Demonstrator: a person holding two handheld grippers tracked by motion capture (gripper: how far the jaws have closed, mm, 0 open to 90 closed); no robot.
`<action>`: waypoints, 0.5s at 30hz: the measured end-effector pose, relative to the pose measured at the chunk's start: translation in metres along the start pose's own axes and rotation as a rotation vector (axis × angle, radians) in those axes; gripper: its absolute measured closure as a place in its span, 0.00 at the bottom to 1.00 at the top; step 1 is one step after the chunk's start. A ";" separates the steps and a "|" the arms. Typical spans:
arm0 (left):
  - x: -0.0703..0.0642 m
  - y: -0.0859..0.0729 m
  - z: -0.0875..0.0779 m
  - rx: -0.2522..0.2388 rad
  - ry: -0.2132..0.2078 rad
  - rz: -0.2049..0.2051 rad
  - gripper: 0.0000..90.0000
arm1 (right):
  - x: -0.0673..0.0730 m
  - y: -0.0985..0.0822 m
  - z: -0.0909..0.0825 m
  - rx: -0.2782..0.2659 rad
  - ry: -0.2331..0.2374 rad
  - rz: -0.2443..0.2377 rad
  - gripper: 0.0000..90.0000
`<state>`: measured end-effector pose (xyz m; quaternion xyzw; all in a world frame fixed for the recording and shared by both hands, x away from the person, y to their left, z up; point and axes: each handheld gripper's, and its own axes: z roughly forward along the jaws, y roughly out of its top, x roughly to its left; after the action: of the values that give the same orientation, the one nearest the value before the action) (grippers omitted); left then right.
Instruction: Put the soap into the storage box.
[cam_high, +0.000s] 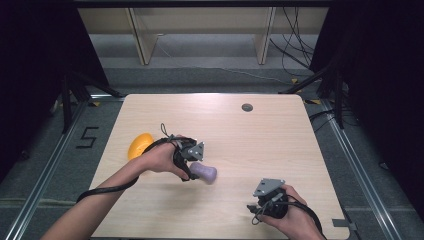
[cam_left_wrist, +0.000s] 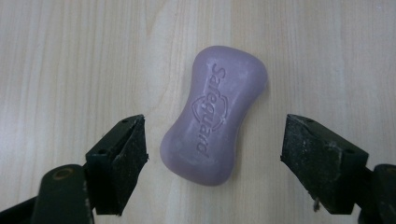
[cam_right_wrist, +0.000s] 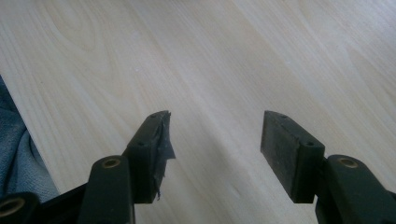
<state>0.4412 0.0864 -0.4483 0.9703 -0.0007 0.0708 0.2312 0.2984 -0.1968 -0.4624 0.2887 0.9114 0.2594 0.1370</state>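
Observation:
A purple bar of soap (cam_left_wrist: 215, 114) with embossed lettering lies flat on the wooden table (cam_high: 240, 135); in the high view the soap (cam_high: 206, 172) is near the table's middle. My left gripper (cam_left_wrist: 212, 156) hangs just over it, open, with a jaw on either side of the bar's near end and a clear gap to each. In the high view the left gripper (cam_high: 192, 160) sits beside the soap, held by a hand from the left. My right gripper (cam_right_wrist: 212, 144) is open over bare wood; in the high view the right gripper (cam_high: 270, 197) rests near the front right edge.
An orange-yellow rounded object (cam_high: 139, 145) lies at the table's left, just behind the left hand. A small dark round fitting (cam_high: 247, 107) is set in the tabletop at the back. Grey floor (cam_right_wrist: 18, 154) shows past the table's edge beside the right gripper.

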 end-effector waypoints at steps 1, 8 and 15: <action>0.000 0.000 0.000 0.000 0.000 0.000 0.24 | 0.000 0.000 0.000 0.000 0.000 0.000 0.48; 0.006 0.004 0.014 0.003 -0.024 0.017 0.24 | 0.001 0.000 0.000 0.001 0.005 0.009 0.48; 0.007 0.007 0.019 0.008 -0.031 0.030 0.24 | 0.001 0.000 0.001 0.000 0.006 -0.004 0.48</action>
<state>0.4508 0.0713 -0.4612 0.9721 -0.0186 0.0593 0.2262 0.2981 -0.1962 -0.4631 0.2860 0.9124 0.2598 0.1348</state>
